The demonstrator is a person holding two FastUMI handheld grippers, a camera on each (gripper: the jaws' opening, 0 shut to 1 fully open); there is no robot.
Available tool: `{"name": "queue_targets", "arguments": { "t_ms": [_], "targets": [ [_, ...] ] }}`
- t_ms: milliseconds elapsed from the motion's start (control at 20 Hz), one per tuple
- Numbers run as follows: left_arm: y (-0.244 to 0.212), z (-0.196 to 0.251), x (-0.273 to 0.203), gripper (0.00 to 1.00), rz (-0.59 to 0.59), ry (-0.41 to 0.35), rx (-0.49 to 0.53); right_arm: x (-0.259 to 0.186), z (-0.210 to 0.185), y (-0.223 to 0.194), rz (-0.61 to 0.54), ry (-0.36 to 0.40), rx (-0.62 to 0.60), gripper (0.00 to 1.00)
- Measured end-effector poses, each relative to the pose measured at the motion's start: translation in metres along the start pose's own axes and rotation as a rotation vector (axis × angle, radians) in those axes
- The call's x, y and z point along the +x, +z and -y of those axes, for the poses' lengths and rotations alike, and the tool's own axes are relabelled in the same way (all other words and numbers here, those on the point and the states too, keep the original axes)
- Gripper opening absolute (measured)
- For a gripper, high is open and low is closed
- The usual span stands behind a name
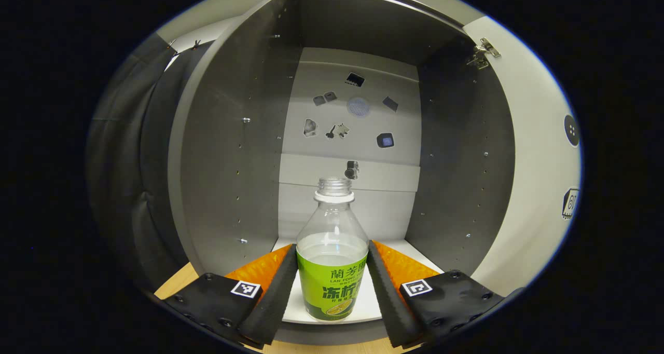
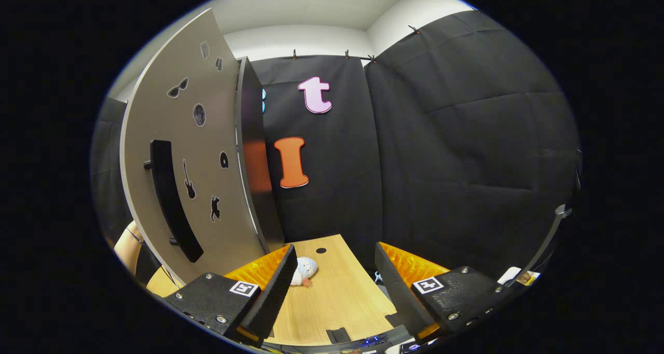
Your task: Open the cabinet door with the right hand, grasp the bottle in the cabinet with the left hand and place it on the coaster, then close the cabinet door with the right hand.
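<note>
A clear bottle (image 1: 332, 260) with a green label and no cap stands on the white floor (image 1: 363, 302) of the open cabinet, partly filled with cloudy liquid. My left gripper (image 1: 332, 246) reaches into the cabinet, and its two fingers press against the bottle's sides at label height. The cabinet door (image 2: 192, 172) stands swung open at the left of the right gripper view, its black bar handle (image 2: 171, 198) facing me. My right gripper (image 2: 336, 253) hangs open over the wooden table (image 2: 342, 297), apart from the door, with nothing between its fingers.
The grey cabinet side walls (image 1: 233, 151) close in on both sides of the bottle. The door's pale inner face (image 1: 534, 162) and its hinge (image 1: 485, 50) are at the right. A small pale round object (image 2: 305, 270) lies on the table. A person's arm (image 2: 127, 247) shows behind the door.
</note>
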State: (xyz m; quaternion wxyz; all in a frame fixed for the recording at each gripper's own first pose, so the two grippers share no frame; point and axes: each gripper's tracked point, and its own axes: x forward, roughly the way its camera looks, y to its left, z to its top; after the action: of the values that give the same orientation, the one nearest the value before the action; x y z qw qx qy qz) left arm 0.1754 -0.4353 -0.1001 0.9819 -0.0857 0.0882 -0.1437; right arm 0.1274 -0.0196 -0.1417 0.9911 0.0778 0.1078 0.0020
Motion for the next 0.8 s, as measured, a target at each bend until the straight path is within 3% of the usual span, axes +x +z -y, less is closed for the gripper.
{"name": "queue_targets", "arguments": {
  "t_ms": [100,150,500,800],
  "targets": [
    [0.002,-0.002,-0.01,0.82,-0.001,-0.003,-0.003,0.004,-0.004,0.001,0.002,0.009,-0.002,0.93],
    [0.004,-0.003,-0.016,0.81,0.0,-0.008,-0.001,0.007,-0.006,0.002,0.002,0.015,-0.001,0.98],
    [0.003,-0.019,-0.065,0.82,0.005,-0.014,0.021,0.017,-0.025,0.006,0.01,0.058,-0.013,0.98],
    [-0.005,-0.059,-0.113,0.82,0.016,0.035,0.081,0.015,-0.036,0.006,0.002,0.08,-0.021,0.93]
  ]
}}
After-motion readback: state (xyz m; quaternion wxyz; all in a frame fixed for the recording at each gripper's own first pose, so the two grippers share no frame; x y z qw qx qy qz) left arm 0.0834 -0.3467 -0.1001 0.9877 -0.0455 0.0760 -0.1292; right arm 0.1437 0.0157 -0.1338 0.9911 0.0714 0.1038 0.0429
